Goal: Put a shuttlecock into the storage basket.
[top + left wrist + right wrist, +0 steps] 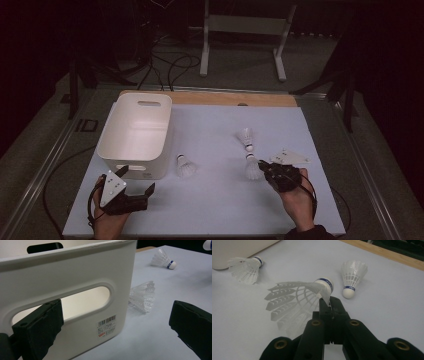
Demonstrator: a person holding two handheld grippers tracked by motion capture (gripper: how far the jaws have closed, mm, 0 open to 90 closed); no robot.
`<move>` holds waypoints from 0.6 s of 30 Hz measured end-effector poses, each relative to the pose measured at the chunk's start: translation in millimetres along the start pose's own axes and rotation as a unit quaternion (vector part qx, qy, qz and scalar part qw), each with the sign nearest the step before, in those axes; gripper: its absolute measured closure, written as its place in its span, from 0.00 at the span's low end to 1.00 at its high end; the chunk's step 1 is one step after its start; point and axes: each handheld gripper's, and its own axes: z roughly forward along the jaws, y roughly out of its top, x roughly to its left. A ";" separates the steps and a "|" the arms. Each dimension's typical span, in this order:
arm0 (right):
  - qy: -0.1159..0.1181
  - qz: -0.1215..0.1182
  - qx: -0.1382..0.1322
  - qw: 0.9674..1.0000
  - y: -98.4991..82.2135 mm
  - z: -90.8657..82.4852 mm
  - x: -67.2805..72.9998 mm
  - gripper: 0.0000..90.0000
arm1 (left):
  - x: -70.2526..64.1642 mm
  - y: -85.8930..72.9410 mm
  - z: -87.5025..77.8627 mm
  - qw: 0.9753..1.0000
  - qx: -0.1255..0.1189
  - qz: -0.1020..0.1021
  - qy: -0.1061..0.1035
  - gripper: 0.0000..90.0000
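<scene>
Covering most of the tabletop [215, 200], a pale sheet leaves a wooden strip bare along the far edge. White bin [135, 135] stands at far left, slotted handles in its end walls; a barcode sticker [107, 326] sits low on the near wall, print too small to read. Broad open room lies across the sheet's middle and near edge.

Held shuttlecock [297, 300]: white plastic skirt, white cork with a blue band, lettering unreadable. Right hand-held gripper [329, 301], jaws closed tight, pinches it by the skirt's edge close to the cork, just above the sheet at right. A second shuttlecock [245, 136] lies just beyond it, a third [185, 166] beside the bin.

Left hand-held gripper [135, 186] hovers at the bin's near wall, jaws wide apart, empty.
</scene>
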 end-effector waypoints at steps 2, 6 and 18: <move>0.002 0.001 -0.001 1.000 2.1 0.3 0.6 0.99 | -0.2 0.0 0.0 1.000 0.000 -0.001 0.000 0.00; 0.002 0.006 -0.002 1.000 6.4 0.3 1.3 0.99 | 0.0 -0.1 0.3 1.000 0.001 0.000 0.000 0.00; 0.005 0.005 -0.004 1.000 20.3 4.9 2.5 0.99 | 0.0 -0.3 0.4 1.000 -0.001 -0.001 -0.001 0.00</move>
